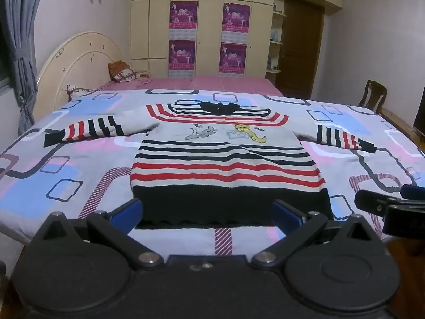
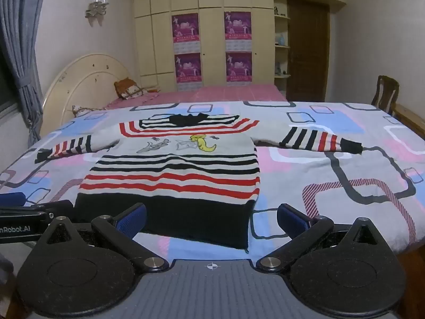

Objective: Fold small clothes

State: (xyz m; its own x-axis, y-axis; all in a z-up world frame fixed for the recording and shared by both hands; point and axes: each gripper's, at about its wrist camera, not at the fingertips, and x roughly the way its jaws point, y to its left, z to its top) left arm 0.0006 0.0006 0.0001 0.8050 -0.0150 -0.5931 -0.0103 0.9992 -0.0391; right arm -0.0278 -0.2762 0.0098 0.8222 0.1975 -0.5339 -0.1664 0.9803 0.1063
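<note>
A striped sweater (image 1: 225, 156) lies flat on the patterned bedspread (image 1: 79, 164), sleeves spread, ready for folding. The left gripper (image 1: 208, 212) and right gripper (image 2: 211, 219) hover near its dark hem, fingers wide and empty, apparently positioned for a first grasp.

Black left gripper (image 1: 208, 212) and right gripper (image 2: 211, 216), blue-padded jaws.

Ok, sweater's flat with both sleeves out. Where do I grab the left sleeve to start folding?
Take the left sleeve at its black cuff, coming in from the outer left side with the open left gripper. The sleeve lies straight out from the sweater, so the cuff is the free end and swings inward across the chest.
</note>
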